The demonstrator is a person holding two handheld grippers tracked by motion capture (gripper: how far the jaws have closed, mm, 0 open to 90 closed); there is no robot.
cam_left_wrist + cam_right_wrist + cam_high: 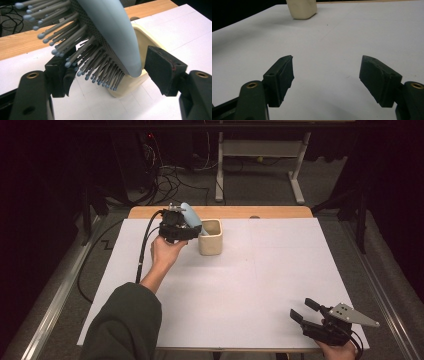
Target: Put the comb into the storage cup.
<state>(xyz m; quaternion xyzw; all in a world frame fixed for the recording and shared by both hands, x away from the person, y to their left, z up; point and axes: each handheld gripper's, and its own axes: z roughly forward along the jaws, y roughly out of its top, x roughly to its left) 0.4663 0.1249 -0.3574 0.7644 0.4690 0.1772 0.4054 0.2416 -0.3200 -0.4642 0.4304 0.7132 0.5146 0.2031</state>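
Your white table sheet (240,290) spans the high view, with the bare wooden edge (220,212) behind it. On the sheet's far left stands the cream cup (212,238), upright, mouth up. Slanting into that mouth is the pale blue hairbrush (192,218), head raised, lower end inside the cup. Your left gripper (186,231) sits just beside the cup on its left; in the left gripper view the hairbrush (112,35) lies between the spread jaws, bristles brushing the left pad, the right pad standing clear of its smooth back (so no firm clamp shows). Your right gripper (302,312) rests near the sheet's near right corner, well apart from the cup, jaws wide and holding nothing.
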